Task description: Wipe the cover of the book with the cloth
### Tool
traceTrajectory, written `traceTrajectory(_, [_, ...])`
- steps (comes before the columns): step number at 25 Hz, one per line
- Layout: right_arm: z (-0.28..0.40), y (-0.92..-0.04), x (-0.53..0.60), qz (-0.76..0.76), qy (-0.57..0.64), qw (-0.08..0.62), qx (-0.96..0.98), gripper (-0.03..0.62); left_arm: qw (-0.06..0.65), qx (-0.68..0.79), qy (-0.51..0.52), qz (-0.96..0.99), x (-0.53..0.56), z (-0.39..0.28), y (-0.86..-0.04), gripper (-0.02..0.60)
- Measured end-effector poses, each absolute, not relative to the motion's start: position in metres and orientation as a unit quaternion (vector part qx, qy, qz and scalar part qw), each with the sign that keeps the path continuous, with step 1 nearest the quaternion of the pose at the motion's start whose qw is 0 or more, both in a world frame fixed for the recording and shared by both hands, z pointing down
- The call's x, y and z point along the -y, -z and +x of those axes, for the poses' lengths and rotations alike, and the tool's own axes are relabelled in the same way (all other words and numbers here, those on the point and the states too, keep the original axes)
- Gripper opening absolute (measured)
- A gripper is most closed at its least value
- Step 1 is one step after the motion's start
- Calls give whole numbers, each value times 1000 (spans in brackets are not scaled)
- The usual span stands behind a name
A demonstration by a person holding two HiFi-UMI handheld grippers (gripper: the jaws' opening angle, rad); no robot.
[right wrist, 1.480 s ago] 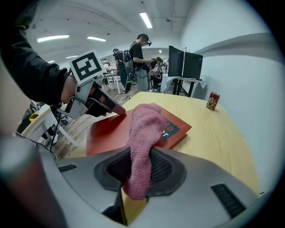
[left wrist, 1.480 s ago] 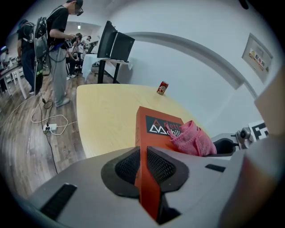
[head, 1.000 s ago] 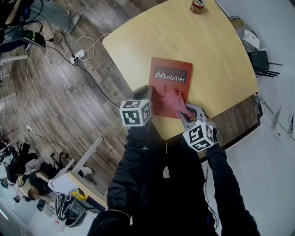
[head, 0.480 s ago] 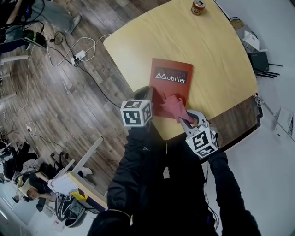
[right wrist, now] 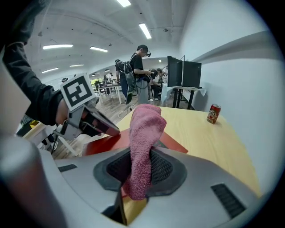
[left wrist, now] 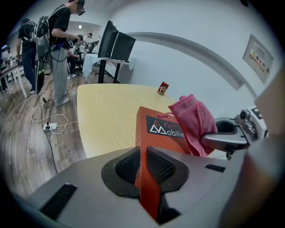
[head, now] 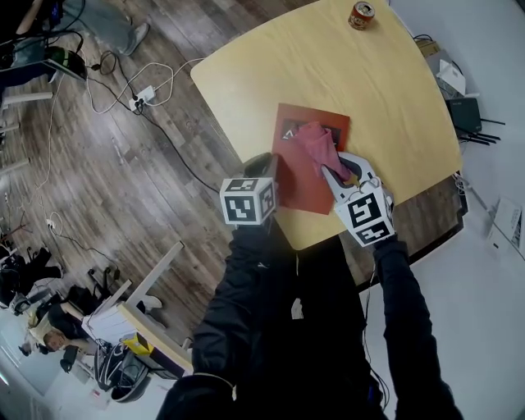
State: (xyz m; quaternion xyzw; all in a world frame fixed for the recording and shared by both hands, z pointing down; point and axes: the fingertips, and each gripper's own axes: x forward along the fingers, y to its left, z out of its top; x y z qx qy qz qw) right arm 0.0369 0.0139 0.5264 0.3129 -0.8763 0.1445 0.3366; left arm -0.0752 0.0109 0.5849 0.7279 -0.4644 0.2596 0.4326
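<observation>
- L gripper [left wrist: 147, 165]: jaws clenched on the near edge of the thin orange-red softcover book [head: 297, 182], pinning it. The grip is on a thin edge only, so a hard wipe stroke could pivot the book or pull it out.
- R gripper [right wrist: 140, 168]: jaws clamped on the pink terry cloth [right wrist: 145, 125], which is bunched and stands up out of the jaws.
- Cloth tip is on the far end of the cover, over the dark title band.
- Risk: the cloth is a wad, not spread, so contact is small and the strokes prob leave strips unwiped.
- Risk: too much down-pressure and the hard R jaw tips could scrape or crease the cover.
- The book lies near the edge of the pale yellow wooden table [head: 344, 74]. A drag toward the body w/ a slack L grip could slide it off.
- The red drinks can [head: 361, 14] at the far edge is well apart, no threat.
</observation>
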Motion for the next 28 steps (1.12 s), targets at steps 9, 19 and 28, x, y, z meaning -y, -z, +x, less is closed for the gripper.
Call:
traceTrajectory(9, [39, -544, 38, 333, -140, 355, 862, 106, 433, 464, -258, 729, -9, -76, -586, 71])
traceTrajectory(19, [31, -562, 43, 322, -152, 383, 853, 107, 433, 466, -258, 727, -9, -77, -587, 71])
traceTrajectory(28, [22, -563, 14, 298, -152, 388, 859, 107, 436, 471, -258, 722, -11, -76, -587, 71])
